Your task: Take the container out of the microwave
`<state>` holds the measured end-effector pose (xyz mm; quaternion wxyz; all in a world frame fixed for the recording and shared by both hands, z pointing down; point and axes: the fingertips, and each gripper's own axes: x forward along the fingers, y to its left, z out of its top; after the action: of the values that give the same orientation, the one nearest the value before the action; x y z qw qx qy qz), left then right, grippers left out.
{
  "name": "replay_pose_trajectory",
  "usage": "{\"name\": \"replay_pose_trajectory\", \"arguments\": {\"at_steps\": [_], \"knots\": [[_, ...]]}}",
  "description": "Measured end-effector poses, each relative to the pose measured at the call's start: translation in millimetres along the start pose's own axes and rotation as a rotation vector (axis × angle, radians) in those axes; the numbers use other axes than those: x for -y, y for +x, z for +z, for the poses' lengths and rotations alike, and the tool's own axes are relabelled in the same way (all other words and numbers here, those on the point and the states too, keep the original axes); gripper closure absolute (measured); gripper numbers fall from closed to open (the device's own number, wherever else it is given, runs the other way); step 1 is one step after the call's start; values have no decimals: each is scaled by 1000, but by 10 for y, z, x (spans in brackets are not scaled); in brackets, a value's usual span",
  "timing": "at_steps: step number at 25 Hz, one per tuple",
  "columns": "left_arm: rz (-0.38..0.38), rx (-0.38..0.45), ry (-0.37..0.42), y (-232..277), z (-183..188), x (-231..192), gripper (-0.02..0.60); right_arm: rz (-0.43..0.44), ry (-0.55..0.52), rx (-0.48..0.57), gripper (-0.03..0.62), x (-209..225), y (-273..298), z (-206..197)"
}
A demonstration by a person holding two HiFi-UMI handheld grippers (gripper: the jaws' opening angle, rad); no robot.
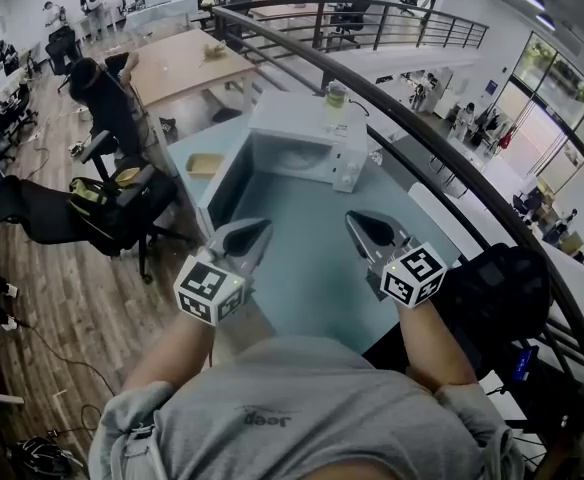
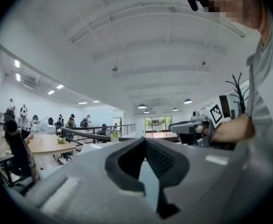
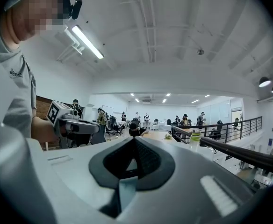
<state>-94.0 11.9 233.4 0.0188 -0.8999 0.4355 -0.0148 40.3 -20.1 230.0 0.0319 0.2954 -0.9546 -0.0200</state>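
A white microwave stands at the far end of the light blue table, its door closed and facing me. No container shows; the inside is hidden. A clear bottle with a green label sits on top of the microwave. My left gripper hovers over the near part of the table, shut with nothing in it. My right gripper is level with it on the right, also shut and empty. In the left gripper view the jaws meet at the tip, and the same holds in the right gripper view.
A black curved railing runs behind and to the right of the table. A black chair is close on the right. A tan tray lies on a lower surface to the left. A person in black and office chairs occupy the left floor.
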Motion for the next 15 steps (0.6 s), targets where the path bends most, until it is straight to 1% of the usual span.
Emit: {"name": "replay_pose_trajectory", "arguments": {"at_steps": [15], "knots": [[-3, 0, 1, 2, 16, 9, 555, 3, -11, -7, 589, -21, 12, -19]]}}
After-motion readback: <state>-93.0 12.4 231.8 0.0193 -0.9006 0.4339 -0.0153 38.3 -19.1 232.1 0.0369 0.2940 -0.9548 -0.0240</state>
